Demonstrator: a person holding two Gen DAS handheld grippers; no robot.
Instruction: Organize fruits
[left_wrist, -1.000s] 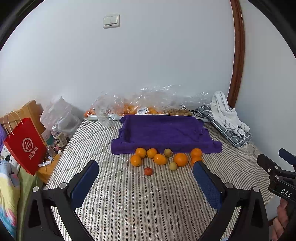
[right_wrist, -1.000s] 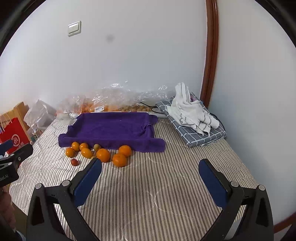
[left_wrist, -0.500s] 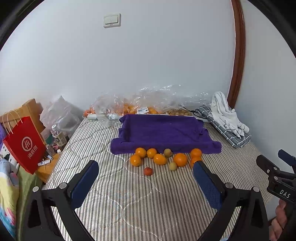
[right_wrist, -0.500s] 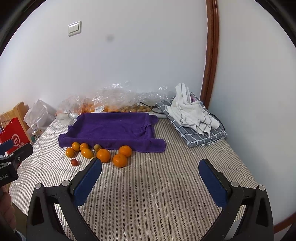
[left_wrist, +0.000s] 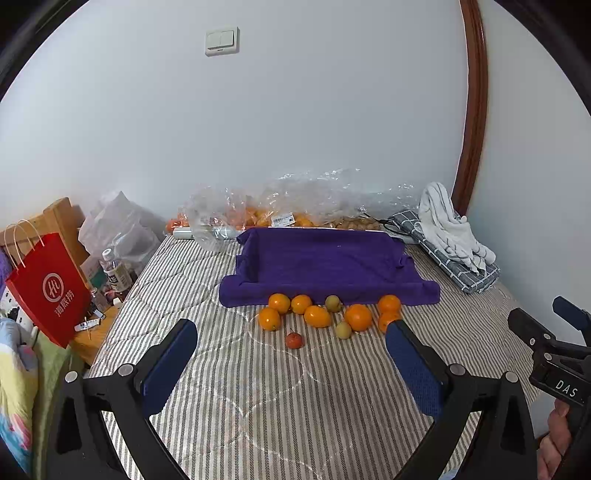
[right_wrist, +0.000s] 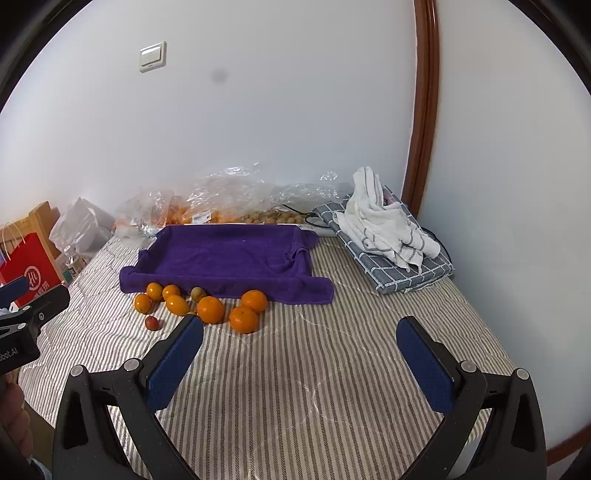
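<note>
Both tools hang above the near part of a bed covered with a grey-and-white striped quilted mattress pad (left_wrist: 295, 398). The left hand-held gripper (left_wrist: 291, 360) has its blue-padded fingers spread wide and holds nothing; the right hand-held gripper (right_wrist: 300, 356) is equally wide and empty.

The loose fruits lie in a cluster on the striped pad, just beside the near edge of a purple towel draped over a shallow tray (left_wrist: 325, 266). The cluster is made of round orange citrus fruits (left_wrist: 357, 316), two small yellow-green fruits (left_wrist: 343, 329) and one small red fruit (left_wrist: 294, 340) nearest the grippers, set slightly apart from the rest. No fruit lies on the towel.

Between the grippers and the cluster the striped surface is open. To the right of the towel, a folded grey checked cloth with a white striped towel on top (right_wrist: 391, 240) sits near the right wall. Along the far wall, behind the tray, clear plastic bags of more fruit (left_wrist: 280, 214) are piled. Off the bed's left edge stand a red paper shopping bag (left_wrist: 50, 291) and some bottles (left_wrist: 114, 273).
</note>
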